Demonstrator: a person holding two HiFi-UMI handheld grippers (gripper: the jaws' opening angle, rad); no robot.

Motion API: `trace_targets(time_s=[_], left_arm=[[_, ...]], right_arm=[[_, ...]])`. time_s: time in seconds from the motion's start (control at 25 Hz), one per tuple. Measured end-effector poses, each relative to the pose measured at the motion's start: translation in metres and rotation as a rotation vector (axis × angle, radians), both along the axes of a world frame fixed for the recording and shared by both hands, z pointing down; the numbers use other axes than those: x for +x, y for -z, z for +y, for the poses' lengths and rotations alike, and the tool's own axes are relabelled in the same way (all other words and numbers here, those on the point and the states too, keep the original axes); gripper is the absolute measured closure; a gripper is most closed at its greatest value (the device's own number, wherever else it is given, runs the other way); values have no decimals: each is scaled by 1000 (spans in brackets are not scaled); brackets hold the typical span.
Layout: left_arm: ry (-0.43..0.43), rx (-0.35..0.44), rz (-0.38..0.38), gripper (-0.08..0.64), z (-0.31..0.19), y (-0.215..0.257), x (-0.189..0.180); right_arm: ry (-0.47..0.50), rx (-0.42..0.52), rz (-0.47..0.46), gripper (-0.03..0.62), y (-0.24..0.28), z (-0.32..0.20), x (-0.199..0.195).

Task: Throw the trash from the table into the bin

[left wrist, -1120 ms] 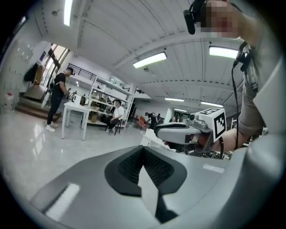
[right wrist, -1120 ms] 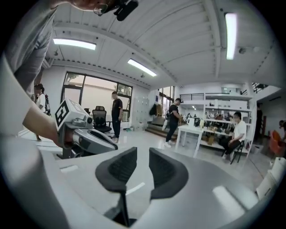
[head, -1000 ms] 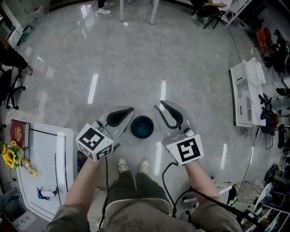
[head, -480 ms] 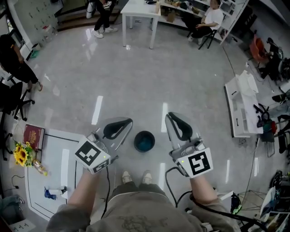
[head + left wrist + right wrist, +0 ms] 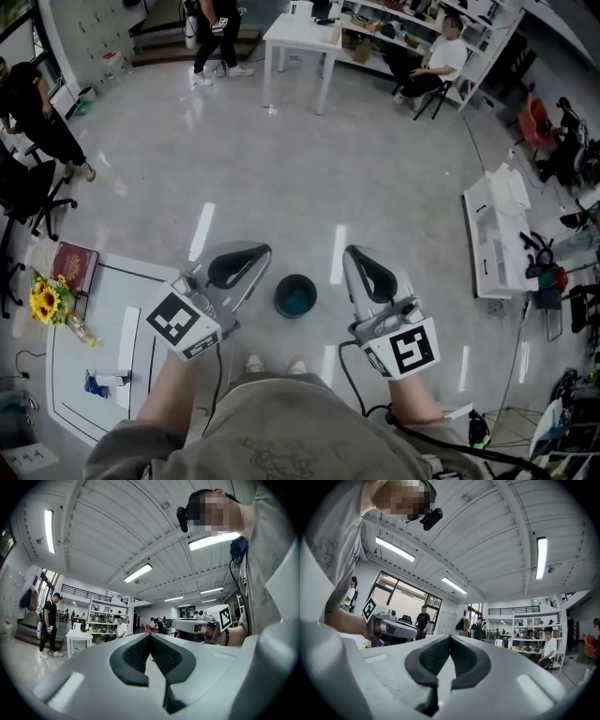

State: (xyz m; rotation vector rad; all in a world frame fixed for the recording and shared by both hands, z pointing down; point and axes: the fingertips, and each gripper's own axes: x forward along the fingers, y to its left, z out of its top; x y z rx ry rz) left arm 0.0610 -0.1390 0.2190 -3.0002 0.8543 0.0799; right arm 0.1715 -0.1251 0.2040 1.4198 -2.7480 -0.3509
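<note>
Dark-blue bin (image 5: 296, 295) on the floor, just ahead of the person's shoes (image 5: 253, 362), between the two grippers; can't tell if anything lies in it. Level-held left gripper (image 5: 266, 250): jaws together, nothing between them. Level too, the right gripper (image 5: 348, 253): jaws have just been closing and now meet, nothing between them. Both empty, so no trash in hand. White table (image 5: 94, 412) sits at lower left of the head view, well apart from both grippers. On it: a small blue-and-white scrap (image 5: 99, 382), likely the trash to fetch; also a red book (image 5: 73, 269), sunflowers (image 5: 42, 305) and a clear bottle (image 5: 81, 330) beside them. Judgement: no carry under way, next is a reach to the table. Risks: the jaws must part before the scrap, or they just shove it across the top or off the edge. The scrap looks thin and light, so a shallow pinch may let it slip on the way over. Wrong pick possible: the bottle may or may not be trash, the book and sunflowers surely not. The bin is small and round, so a release from high up could miss. It is near the feet, so a step could kick it. The cable (image 5: 340, 370) trailing from the right gripper could snag on a turn.
</note>
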Motion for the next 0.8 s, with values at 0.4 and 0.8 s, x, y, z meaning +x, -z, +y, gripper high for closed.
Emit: trace_targets(time_s=[0.4, 0.8], left_arm=[[-1, 17, 26, 561, 6, 7, 3], [-15, 24, 51, 561, 14, 8, 9]], right_arm=[[0, -4, -18, 589, 3, 0, 6], [-13, -39, -19, 589, -8, 4, 16]])
